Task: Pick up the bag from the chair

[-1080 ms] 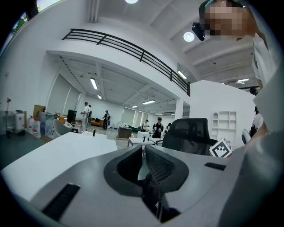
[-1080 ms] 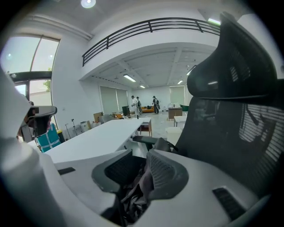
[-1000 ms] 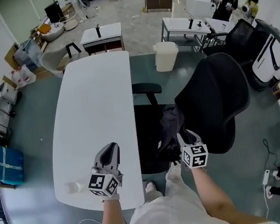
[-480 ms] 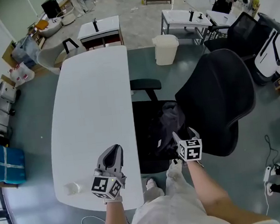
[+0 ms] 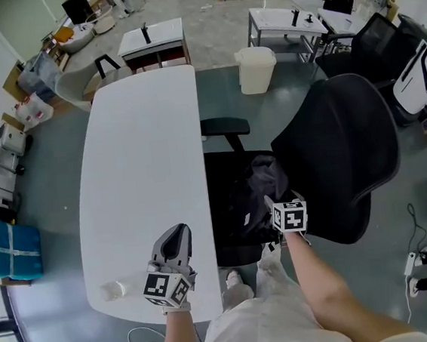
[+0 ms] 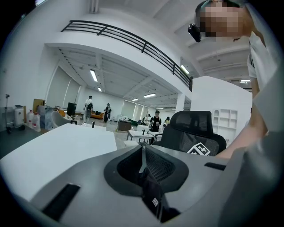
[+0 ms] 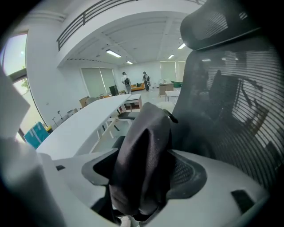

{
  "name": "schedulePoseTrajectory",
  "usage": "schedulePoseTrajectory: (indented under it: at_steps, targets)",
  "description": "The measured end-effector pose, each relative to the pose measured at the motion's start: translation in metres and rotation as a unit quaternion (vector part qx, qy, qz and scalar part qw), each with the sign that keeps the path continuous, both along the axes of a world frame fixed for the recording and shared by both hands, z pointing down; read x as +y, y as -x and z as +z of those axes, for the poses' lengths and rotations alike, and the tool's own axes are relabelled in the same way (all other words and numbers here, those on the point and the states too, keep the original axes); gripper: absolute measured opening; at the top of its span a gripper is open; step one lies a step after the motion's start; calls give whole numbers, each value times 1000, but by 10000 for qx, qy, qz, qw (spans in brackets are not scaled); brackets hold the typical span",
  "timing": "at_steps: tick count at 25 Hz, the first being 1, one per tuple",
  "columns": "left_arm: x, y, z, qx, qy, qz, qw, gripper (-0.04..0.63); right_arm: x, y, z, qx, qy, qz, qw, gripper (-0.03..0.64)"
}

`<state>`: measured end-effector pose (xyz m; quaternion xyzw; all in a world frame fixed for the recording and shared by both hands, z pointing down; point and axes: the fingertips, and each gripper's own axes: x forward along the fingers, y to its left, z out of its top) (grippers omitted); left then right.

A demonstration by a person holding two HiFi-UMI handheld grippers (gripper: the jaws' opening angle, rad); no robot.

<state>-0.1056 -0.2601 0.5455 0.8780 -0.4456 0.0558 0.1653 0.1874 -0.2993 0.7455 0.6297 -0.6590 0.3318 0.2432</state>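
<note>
A dark fabric bag (image 5: 252,191) lies bunched on the seat of a black office chair (image 5: 338,153). My right gripper (image 5: 273,203) is at the bag's near edge and is shut on it. In the right gripper view a fold of the bag (image 7: 143,150) stands up between the jaws of the right gripper (image 7: 144,170), with the chair's mesh back (image 7: 239,102) close behind. My left gripper (image 5: 178,234) hovers over the near end of the white table (image 5: 143,151). In the left gripper view the left gripper (image 6: 143,153) is shut with nothing in it.
The chair's armrest (image 5: 225,126) reaches toward the table edge. A small white object (image 5: 112,290) sits at the table's near left corner. A white bin (image 5: 256,68) stands beyond the chair. More desks, chairs and people are further back.
My right gripper has moved slightly away from me, still holding the bag, and the bag's fabric has bunched up higher. The left gripper has hardly moved.
</note>
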Motion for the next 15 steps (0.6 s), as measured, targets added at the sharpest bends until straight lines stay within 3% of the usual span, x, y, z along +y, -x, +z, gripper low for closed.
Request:
schedulePoseTrajectory:
  at_steps: [10, 15]
  targets:
    - [-5, 7, 7, -13, 62, -68, 10000, 43, -13, 3, 22, 484, 363, -127, 9981, 316]
    - [-3, 15, 10, -7, 96, -146, 9998, 43, -13, -1, 27, 647, 515, -67, 9966, 225]
